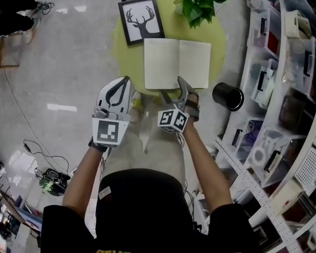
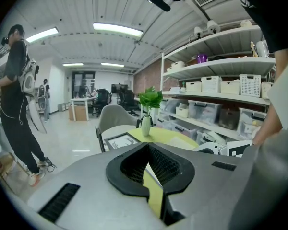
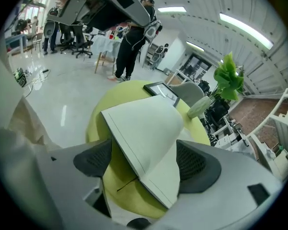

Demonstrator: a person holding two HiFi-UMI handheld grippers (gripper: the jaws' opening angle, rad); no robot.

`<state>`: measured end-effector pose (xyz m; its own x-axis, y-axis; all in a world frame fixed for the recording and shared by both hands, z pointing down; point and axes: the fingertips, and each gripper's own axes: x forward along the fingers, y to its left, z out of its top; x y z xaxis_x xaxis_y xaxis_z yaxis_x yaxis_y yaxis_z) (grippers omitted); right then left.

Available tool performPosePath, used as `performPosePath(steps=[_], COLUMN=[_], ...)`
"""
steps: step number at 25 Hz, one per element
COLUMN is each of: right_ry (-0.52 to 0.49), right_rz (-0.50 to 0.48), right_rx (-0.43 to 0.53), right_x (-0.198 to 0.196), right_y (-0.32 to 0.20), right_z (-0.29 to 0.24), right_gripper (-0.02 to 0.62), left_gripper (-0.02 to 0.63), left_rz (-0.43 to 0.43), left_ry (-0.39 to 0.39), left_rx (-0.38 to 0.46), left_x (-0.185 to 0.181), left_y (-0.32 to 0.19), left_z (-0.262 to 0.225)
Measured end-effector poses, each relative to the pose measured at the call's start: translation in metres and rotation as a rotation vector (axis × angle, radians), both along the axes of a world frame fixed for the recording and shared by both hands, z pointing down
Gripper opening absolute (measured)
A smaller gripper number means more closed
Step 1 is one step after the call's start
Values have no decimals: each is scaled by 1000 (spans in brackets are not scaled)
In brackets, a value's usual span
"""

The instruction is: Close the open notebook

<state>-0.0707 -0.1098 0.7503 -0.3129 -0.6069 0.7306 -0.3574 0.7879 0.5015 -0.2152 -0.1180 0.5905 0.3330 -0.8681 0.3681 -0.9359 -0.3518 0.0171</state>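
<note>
The open notebook (image 1: 176, 63) lies flat with blank cream pages on a round yellow-green table (image 1: 127, 62). My right gripper (image 1: 175, 88) hovers at the table's near edge, just short of the notebook's near side, with its jaws open. In the right gripper view the notebook (image 3: 146, 131) lies ahead of the right gripper (image 3: 144, 163), and neither pad touches it. My left gripper (image 1: 127, 79) is to the left of the notebook, over the table's near-left edge. In the left gripper view the left gripper (image 2: 147, 146) is shut, with nothing held.
A framed deer picture (image 1: 142, 20) and a potted plant (image 1: 200, 1) stand at the table's far side. A black cylindrical bin (image 1: 227, 96) sits on the floor at the right, beside white shelves (image 1: 284, 62) of boxes. A person (image 2: 17, 99) stands at the left. Cables (image 1: 47, 178) lie on the floor.
</note>
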Motion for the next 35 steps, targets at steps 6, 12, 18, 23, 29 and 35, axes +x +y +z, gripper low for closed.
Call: performPosePath(steps=[6,12,18,23,29,35], right_ry=[13,33,84,90,90,95], right_rz=[-33,-74,-114,-111,-132,-134], right_rx=[2,14,71,85,95,95], right_x=[-6,-9,-14,-15,-19,-20], right_y=[-2,7,14,17,17,18], right_z=[6,7,13,9,1,0], right_gripper=[406,321,230,181,100,51], left_gripper=[18,18,18,18,18,18], left_rz=[8,19,49,55,64,66], left_ry=[-3,-2,0,34,41,32], left_rx=[-2,-10,22,22,27,29], left_x=[2,5,25,37,38,29], left_y=[-3,-3,-2,-2,-5,-4], left_z=[5,6,1,-4,-19,-29])
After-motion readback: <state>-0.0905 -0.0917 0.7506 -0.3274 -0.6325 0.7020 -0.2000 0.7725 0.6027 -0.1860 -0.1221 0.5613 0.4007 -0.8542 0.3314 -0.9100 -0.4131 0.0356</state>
